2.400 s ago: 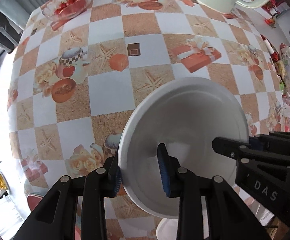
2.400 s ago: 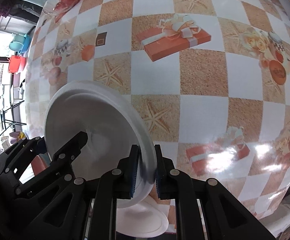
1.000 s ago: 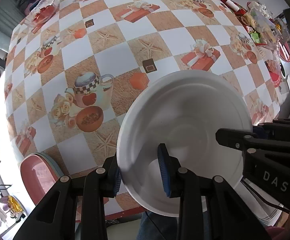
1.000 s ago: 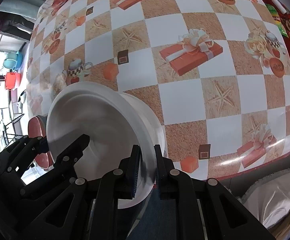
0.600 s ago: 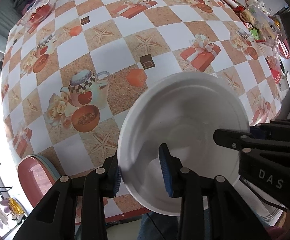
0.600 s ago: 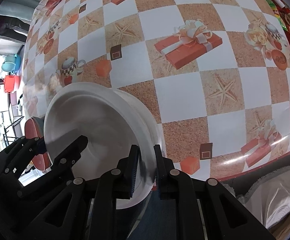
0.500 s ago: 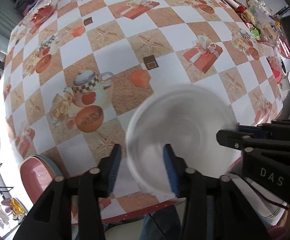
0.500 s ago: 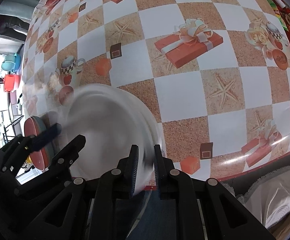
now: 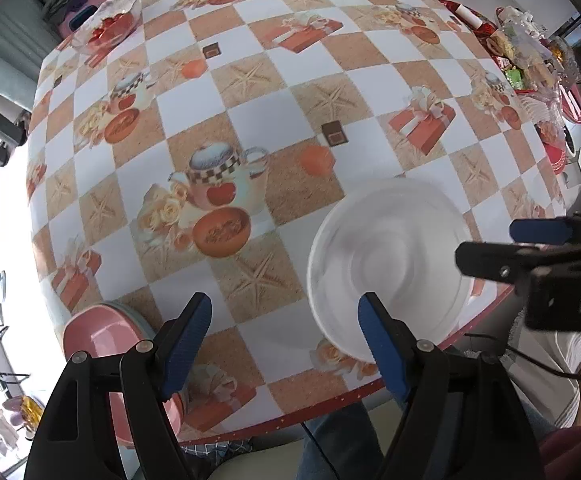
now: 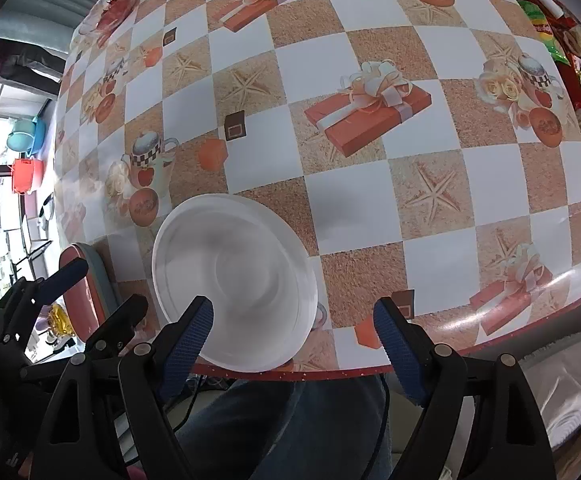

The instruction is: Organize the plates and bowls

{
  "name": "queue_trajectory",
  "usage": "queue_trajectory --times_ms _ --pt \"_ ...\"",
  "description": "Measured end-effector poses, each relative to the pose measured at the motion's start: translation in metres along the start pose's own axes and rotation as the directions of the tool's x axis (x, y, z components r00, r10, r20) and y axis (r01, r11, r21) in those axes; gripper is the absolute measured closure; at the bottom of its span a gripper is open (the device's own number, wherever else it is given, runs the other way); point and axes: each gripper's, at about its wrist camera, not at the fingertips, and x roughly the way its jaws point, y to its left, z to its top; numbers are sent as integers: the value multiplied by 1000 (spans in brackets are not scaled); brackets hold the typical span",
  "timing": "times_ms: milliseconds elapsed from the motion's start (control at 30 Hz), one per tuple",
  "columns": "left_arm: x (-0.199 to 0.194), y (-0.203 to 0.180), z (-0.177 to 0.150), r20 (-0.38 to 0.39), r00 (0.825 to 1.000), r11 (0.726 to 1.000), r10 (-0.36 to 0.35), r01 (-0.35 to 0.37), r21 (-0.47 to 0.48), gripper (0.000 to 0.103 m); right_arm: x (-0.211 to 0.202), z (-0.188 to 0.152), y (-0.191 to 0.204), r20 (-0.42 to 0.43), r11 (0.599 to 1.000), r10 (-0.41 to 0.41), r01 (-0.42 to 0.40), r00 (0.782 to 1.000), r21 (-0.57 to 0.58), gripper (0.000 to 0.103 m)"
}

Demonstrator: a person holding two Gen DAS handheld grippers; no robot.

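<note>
Looking down both wrist cams, I've got the white bowl [image 9: 386, 268] sitting on the table [image 9: 274, 92] close to the near edge, and it's blurry in both views. Neither gripper has hold of it. My left gripper [image 9: 286, 332] has its fingers spread wide with nothing between them, and the bowl is off to the right, partly behind the right-hand blue pad [image 9: 382, 344]. My right gripper [image 10: 290, 344] is spread wide too, nothing held; the bowl [image 10: 234, 292] sits ahead of it, toward its left finger [image 10: 186, 340].

Left of the bowl, at the table's near-left edge, there's a pink plate [image 9: 102, 340] stacked on a bluish one; from the right cam I only get its rim [image 10: 86, 280]. Far corner has a glass bowl [image 9: 108, 28] with red stuff in it.
</note>
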Motion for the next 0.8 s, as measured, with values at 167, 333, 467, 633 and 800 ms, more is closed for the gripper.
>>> queue_trajectory --times_ms 167,333,467,633,800 --pt "2 14 -5 -13 1000 998 -24 24 -62 15 -6 -4 1 30 1000 -24 24 999 0 0" --pt "2 22 -7 -19 999 994 -48 46 -99 9 -9 -8 3 48 998 -65 65 997 -10 0" --pt "3 23 -9 -32 998 994 -45 41 -103 9 -9 -12 5 45 997 -82 83 996 -8 0" --pt "2 25 -11 -34 999 993 -40 36 -108 9 -7 -14 4 38 994 -105 106 994 -8 0" --pt "1 24 -10 -28 999 994 -29 26 -103 9 -8 -15 4 38 994 -113 114 993 -6 0"
